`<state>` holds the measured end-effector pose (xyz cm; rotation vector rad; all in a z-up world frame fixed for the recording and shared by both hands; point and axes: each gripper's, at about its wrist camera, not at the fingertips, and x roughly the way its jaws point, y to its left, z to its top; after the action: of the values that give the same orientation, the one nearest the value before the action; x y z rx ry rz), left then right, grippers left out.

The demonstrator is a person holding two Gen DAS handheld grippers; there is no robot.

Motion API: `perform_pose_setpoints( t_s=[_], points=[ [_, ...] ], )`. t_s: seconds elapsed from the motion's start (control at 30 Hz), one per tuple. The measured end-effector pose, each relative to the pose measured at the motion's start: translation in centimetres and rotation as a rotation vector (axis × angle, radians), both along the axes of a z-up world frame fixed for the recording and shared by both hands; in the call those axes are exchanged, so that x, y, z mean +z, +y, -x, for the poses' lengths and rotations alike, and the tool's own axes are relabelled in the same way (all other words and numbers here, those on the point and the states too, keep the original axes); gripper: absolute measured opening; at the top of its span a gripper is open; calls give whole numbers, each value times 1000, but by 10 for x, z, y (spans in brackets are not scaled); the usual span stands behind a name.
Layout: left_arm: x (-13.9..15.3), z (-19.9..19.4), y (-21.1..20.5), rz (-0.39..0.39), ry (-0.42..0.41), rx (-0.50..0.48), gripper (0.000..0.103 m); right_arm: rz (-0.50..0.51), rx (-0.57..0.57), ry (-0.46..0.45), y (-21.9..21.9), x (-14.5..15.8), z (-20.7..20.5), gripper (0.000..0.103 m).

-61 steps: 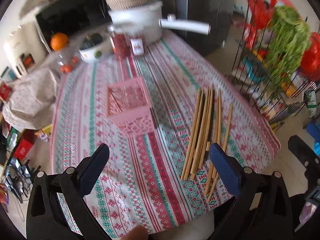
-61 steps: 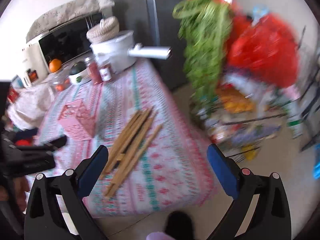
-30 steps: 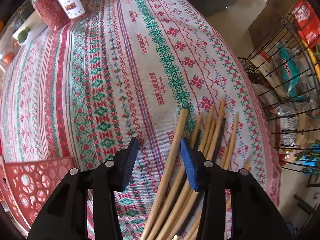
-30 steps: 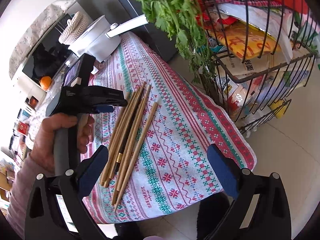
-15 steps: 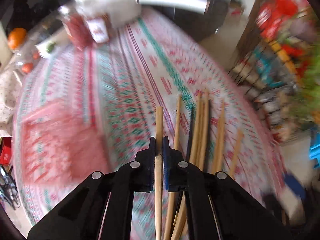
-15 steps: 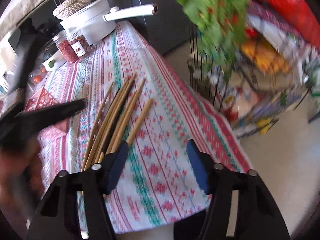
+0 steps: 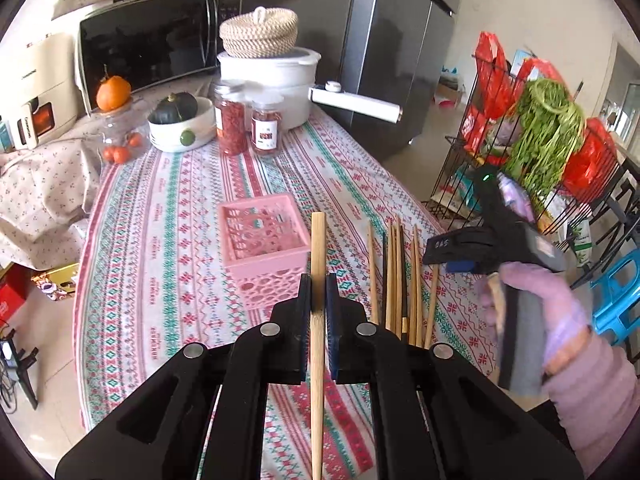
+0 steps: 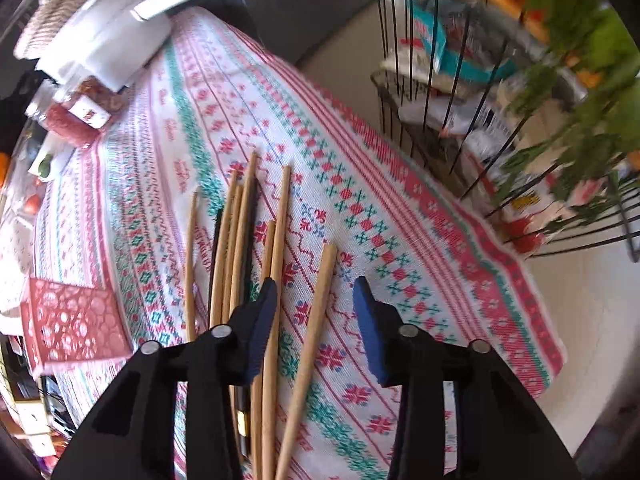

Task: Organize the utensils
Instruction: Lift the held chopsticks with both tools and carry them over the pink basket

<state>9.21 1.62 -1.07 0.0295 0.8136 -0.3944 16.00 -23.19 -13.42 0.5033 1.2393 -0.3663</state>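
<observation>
My left gripper (image 7: 318, 292) is shut on one bamboo chopstick (image 7: 318, 248) and holds it above the patterned tablecloth, its tip near the right edge of the pink lattice basket (image 7: 264, 236). Several more chopsticks (image 7: 400, 276) lie side by side on the cloth to the right. My right gripper (image 8: 316, 304) is open, low over that pile, with one outer chopstick (image 8: 316, 312) between its jaws. It also shows in the left wrist view (image 7: 460, 250), held by a gloved hand. The basket shows at the left in the right wrist view (image 8: 72, 324).
At the table's far end stand a white pot (image 7: 268, 80) with a long handle, two red-filled jars (image 7: 248, 124), a bowl with a squash (image 7: 176, 120) and a microwave (image 7: 156, 44). A wire rack (image 7: 540, 140) with greens and bags stands off the table's right edge.
My left gripper has lifted its chopstick off the pile and swung left toward the basket. My right gripper has dropped down over the pile and narrowed around the outer chopstick.
</observation>
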Motion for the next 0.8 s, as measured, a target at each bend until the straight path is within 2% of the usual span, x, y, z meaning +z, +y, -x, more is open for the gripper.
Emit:
perform_pose_setpoints(
  t_s=[0.07, 0.13, 0.2, 0.3, 0.43, 0.57, 0.8],
  points=[
    [3, 2, 8, 22, 0, 1, 6, -7, -16, 22, 1, -8, -3, 30],
    [8, 5, 19, 39, -5, 7, 6, 39, -15, 17, 6, -8, -6, 24],
    [11, 6, 25, 54, -6, 17, 6, 85, -14, 7, 13, -7, -8, 10],
    [14, 7, 32, 70, -10, 35, 6, 116, -21, -31, 18, -8, -3, 8],
    [13, 7, 38, 83, -13, 56, 6, 66, -20, -136, 17, -3, 15, 7],
    [16, 10, 44, 113, -29, 73, 6, 49, 62, -289, 32, 29, 39, 7],
    [29, 22, 53, 159, -88, 118, 6, 143, 189, -504, 71, 101, 88, 7]
  ],
)
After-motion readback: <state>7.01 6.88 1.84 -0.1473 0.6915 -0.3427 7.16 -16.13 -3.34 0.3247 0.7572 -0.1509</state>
